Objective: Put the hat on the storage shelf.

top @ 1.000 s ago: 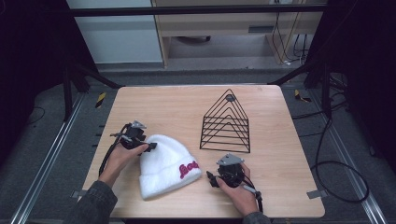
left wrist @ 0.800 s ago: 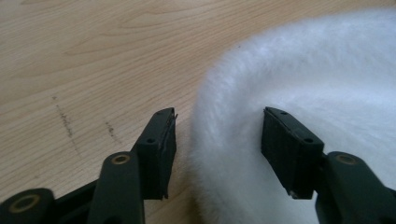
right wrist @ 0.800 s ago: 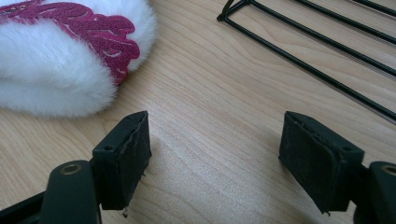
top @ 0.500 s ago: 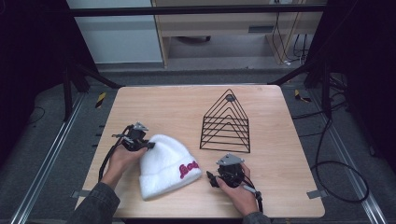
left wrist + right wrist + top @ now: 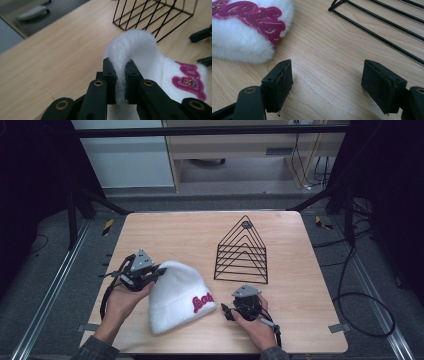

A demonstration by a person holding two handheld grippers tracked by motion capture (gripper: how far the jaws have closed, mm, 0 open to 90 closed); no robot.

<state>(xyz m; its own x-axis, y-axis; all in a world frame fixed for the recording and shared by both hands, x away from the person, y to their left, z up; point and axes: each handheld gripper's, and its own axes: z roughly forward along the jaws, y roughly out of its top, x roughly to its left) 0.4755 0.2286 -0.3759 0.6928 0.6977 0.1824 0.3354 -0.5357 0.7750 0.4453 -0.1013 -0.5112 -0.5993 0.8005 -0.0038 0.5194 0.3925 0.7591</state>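
Left tool (image 5: 120, 82) clamped on pinched fold of white fleece hat (image 5: 175, 300), jaws nearly together with fabric squeezed between. Right tool (image 5: 327, 85) jaws wide apart, empty, low over counter (image 5: 190, 235) just beside hat's brim end with pink lettering (image 5: 262, 17). Hat lies near counter's front edge, between both tools; black wire rack (image 5: 242, 252) stands beyond. Judgement: hat light, soft, floppy, not fragile; will sag from single grip. Best second hold: thick folded brim.

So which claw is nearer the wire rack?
Right. The right claw sits open on the table just in front of the rack, near its base. The left claw is farther off, across the table, shut on the hat.
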